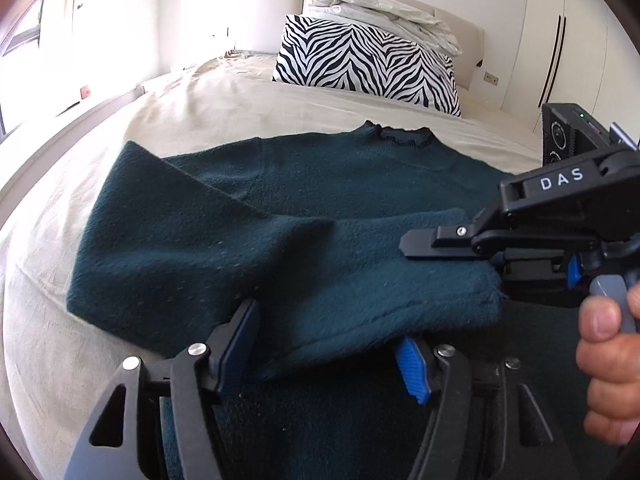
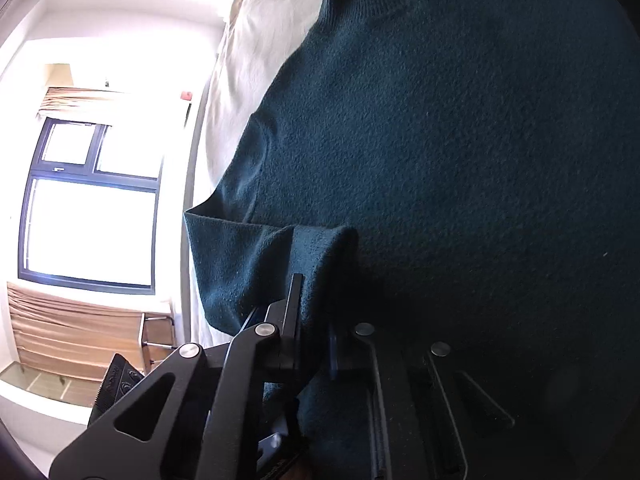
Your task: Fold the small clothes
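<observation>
The left gripper stands wide apart, its blue pads on either side of a raised fold of the sweater without pinching it; the knit drapes loosely between them. The right gripper is clamped on a doubled edge of the same sweater, the cloth bunched up and rolled over between its narrow jaws. In the left wrist view the right gripper comes in from the right side, held by a hand on its trigger, with its fingers lying across the folded layer.

The sweater is dark green, spread on the bed with its frilled collar toward the far end and one sleeve folded across the body. Beyond it a zebra-striped pillow leans at the head of the bed, with a pile of pale bedding on top.

By its look the sweater is a soft, fairly thick knit: light, limp, no stiffness, and fuzzy enough not to slip from rubber pads. It will likely sag and stretch if lifted by one point, so holding it at two spread points along a hem or folded edge seems best. The thick doubled edge gives the firmest purchase; a single layer may pull away from the one beneath.
</observation>
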`<state>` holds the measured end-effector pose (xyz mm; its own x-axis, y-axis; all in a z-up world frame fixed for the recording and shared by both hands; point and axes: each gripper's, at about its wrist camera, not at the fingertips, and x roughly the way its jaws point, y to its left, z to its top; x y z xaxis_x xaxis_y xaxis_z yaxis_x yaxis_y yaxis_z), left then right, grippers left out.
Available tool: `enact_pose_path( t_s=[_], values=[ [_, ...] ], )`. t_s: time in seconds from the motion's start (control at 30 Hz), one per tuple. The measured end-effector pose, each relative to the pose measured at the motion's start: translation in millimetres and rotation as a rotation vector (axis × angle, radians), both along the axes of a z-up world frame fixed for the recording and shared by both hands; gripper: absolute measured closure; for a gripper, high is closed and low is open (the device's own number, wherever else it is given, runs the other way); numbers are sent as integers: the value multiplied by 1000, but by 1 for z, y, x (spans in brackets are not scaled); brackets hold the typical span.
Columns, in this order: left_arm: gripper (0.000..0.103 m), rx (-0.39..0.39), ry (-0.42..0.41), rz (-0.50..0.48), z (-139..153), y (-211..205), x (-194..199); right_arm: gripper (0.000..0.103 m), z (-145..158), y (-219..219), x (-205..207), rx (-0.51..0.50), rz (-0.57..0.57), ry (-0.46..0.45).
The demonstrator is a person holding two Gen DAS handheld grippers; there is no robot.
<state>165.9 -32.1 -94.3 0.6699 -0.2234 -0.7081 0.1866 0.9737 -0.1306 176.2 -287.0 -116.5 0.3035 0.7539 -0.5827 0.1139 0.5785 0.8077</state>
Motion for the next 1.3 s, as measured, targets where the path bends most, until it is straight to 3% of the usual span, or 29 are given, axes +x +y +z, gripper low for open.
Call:
enact_pose_path(
  t_s=[0.13, 0.3, 0.47, 0.67, 0.77, 0.83, 0.9, 1.0, 1.07, 1.3],
  values=[
    [32, -81, -3, 14, 3, 16, -14, 96, 21, -29, 4, -87, -52, -91],
    [32, -146, 26, 41, -4, 34, -20, 96, 62, -99, 17, -187, -150, -167],
    [32, -201, 42, 63, -3, 45, -21, 96, 51, -152, 35, -287, -227, -110],
    [33, -262, 31, 85, 12, 63, -10, 96, 29, -169, 46, -284, -264, -64],
    [38, -316, 15, 106, 25, 82, 9, 95, 13, -161, 45, -301, -274, -19],
    [50, -359, 12, 101, 34, 94, 29, 94, 4, -163, 41, -289, -280, 4],
    [54, -435, 14, 60, 43, 104, 54, 94, 0, -169, 42, -256, -295, 19],
    [64, -505, 65, 18, 46, 111, 97, 94, -7, -183, 33, -226, -310, 30],
    [64, -530, 107, -36, 43, 108, 123, 94, -7, -187, 32, -221, -314, 22],
    [67, -444, 187, -12, 9, 102, 168, 94, 4, -181, 48, -337, -270, -30]
  ],
)
